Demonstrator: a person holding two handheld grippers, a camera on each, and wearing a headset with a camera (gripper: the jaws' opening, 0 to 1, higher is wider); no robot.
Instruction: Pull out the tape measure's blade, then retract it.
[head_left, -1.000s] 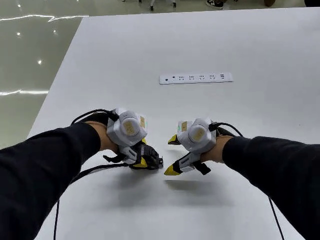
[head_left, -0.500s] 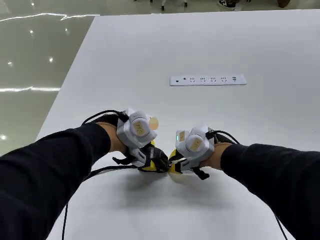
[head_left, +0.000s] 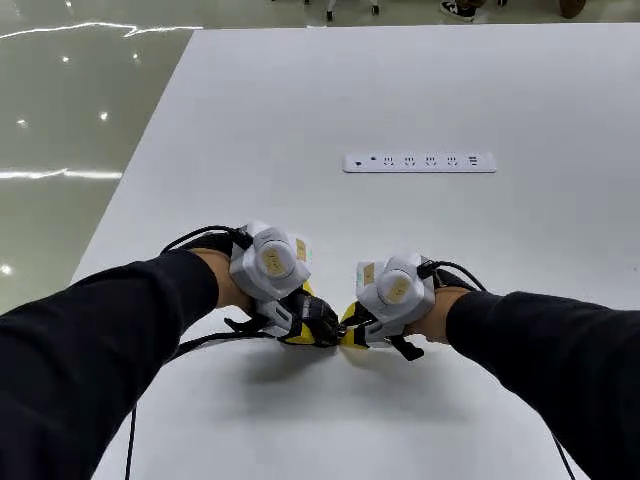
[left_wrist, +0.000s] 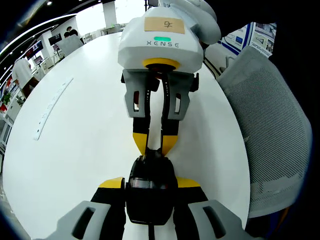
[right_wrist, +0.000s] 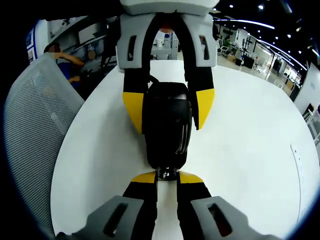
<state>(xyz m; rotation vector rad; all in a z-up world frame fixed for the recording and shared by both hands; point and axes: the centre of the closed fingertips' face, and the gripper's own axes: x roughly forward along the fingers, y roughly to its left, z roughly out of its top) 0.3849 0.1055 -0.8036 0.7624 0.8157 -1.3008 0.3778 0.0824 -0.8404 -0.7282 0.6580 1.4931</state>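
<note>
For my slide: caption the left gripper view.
Left tongs grip black plastic tape measure; right tongs pinch its front end.

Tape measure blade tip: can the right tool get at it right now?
Most likely yes. The left tool holds the tape measure with its mouth facing the right tool, which looks closed on the blade tip, nothing between them.

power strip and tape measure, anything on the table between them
Nothing. In the head view, the stretch of white table between the power strip and the tape measure is bare.
</note>
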